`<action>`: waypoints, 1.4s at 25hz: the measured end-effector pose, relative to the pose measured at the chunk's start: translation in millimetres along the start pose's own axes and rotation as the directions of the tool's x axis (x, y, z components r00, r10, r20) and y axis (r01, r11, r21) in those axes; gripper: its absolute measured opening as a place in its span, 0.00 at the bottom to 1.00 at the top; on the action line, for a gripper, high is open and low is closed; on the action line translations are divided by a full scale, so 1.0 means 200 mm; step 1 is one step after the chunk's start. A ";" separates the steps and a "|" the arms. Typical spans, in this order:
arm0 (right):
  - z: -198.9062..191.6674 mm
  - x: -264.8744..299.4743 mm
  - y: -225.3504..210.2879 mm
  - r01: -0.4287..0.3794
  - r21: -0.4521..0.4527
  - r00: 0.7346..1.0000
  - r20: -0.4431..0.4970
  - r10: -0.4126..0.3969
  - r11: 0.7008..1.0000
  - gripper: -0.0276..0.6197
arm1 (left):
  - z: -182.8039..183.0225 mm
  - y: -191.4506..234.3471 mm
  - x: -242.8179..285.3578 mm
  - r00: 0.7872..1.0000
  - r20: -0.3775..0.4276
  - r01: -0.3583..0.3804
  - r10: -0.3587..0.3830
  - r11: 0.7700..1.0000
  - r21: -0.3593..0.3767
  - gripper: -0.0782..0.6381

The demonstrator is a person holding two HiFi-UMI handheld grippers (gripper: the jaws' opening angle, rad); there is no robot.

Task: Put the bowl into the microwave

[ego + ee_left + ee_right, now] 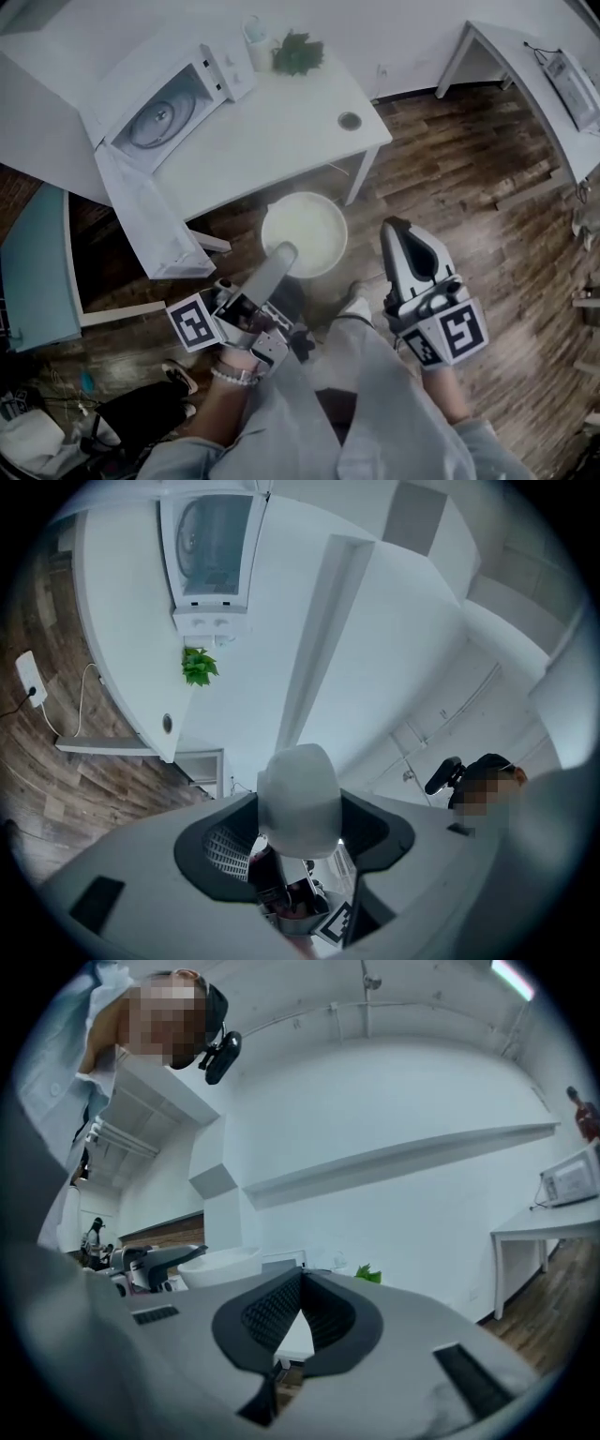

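Centrally, the left gripper (284, 253) clamps the white bowl (307, 230) by its rim. The right gripper (396, 231) is pinched together, empty; the microwave (225, 75) stands open, upper left.

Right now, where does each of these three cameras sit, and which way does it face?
Head view: on the person's head, looking steeply down at the table, open microwave and floor; both arms, left tool and right tool show.
Left gripper view: rides the left tool, facing the table and microwave; its jaws clamp the bowl.
Right gripper view: rides the right tool, facing a white wall; its shut, empty jaws show.
Shared: the plant appears in all three.
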State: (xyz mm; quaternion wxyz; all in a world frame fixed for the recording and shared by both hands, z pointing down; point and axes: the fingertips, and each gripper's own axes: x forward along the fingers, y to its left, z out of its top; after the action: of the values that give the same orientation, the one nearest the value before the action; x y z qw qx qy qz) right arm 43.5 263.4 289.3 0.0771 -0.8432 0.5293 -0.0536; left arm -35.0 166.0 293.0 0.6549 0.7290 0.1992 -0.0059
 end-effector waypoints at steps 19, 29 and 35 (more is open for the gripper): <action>0.09 0.16 -0.45 -0.346 -0.007 0.935 -0.085 0.344 0.938 0.04 | 0.04 0.04 0.32 0.922 0.388 -0.056 0.008 0.992 0.115 0.46; 0.01 0.24 -0.49 -0.367 0.023 0.924 -0.107 0.367 0.930 0.04 | 0.12 0.08 0.29 0.895 0.447 -0.086 0.022 0.988 0.124 0.46; 0.02 0.41 -0.47 -0.388 -0.028 0.917 -0.116 0.382 0.921 0.04 | 0.27 0.12 0.31 0.887 0.461 -0.080 0.013 0.989 0.126 0.46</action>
State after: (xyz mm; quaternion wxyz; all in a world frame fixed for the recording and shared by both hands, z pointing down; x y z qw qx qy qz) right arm 162.8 230.6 304.6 0.0360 -0.7202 0.6893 -0.0696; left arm 42.2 130.3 291.3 0.6300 0.7560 0.0203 -0.1764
